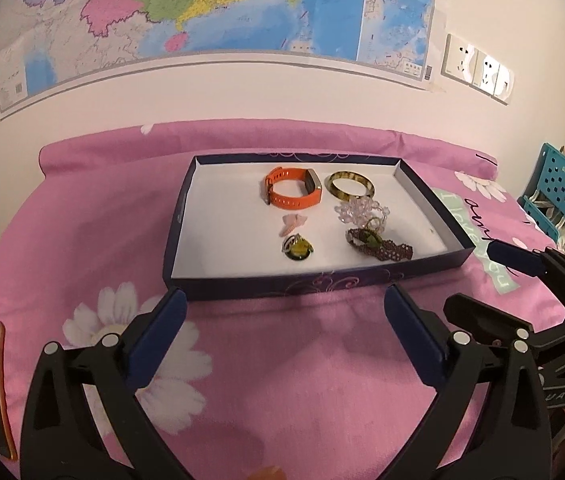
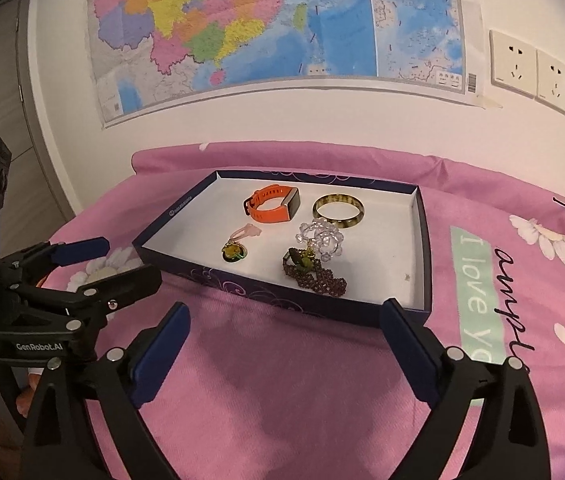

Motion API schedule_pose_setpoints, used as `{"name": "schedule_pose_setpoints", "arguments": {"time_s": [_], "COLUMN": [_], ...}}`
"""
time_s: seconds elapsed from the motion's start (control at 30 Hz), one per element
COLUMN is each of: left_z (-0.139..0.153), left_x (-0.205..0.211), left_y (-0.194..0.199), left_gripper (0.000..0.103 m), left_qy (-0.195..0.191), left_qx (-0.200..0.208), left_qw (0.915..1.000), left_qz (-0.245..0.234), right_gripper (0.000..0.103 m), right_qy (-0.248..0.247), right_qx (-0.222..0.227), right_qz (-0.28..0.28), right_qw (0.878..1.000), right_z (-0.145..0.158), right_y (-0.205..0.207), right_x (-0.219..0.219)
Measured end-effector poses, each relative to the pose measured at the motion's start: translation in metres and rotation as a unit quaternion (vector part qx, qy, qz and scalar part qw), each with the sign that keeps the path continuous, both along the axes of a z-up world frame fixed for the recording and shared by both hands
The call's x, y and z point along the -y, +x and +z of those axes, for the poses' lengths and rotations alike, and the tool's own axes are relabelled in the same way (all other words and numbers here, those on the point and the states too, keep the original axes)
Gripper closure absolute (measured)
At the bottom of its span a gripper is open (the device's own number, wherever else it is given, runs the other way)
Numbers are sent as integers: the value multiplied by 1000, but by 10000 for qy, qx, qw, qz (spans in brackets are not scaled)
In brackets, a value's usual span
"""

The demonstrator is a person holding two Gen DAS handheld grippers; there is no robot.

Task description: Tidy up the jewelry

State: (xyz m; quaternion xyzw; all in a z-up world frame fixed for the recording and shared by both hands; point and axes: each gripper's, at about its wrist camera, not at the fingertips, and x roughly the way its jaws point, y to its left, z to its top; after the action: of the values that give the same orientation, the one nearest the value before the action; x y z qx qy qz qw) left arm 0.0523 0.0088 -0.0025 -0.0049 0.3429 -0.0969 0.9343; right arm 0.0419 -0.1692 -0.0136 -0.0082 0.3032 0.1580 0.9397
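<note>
The jewelry lies in a shallow dark-blue box tray with a white floor, set on a table covered by a pink floral cloth. Toward the tray's far edge sit an orange smartwatch and, just beside it on the right, a mottled green bangle. Nearer the middle are a small pink clip and a clear beaded bracelet. Toward the near edge lie a round green pendant and a dark brown beaded band; the clear bracelet touches or overlaps this band. The left part of the tray floor holds nothing.

Both tools hover over the cloth short of the tray's near edge. The left gripper has its fingers spread wide and holds nothing; the right gripper is likewise spread and empty.

Judgement: all visible pieces are already inside the tray, so the step in hand is likely spacing them out.

1. Address the overlapping pair first, from the right side.
2. Close on the brown band at its free near end, clear of the clear beads.
3. Lift low; beads may snag and drag the neighbour.
4. Steady the tray's near wall with the left tool, as the light tray may slide on cloth.
</note>
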Motion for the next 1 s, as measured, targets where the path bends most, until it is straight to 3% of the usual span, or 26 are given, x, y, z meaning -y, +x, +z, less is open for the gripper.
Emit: {"name": "schedule_pose_setpoints", "arguments": {"time_s": [1.0], "left_z": [2], "left_x": [-7], "left_y": [-37], "left_gripper": [6], "left_qy": [151], "left_qx": [188], "left_qw": [9994], "left_qz": [262], "right_gripper": [7], "right_qy": [-33], "right_qx": [161], "right_qz": [-52], "right_qw": [9999], "right_z": [0], "right_y": [-32], "right_x": [-7]}}
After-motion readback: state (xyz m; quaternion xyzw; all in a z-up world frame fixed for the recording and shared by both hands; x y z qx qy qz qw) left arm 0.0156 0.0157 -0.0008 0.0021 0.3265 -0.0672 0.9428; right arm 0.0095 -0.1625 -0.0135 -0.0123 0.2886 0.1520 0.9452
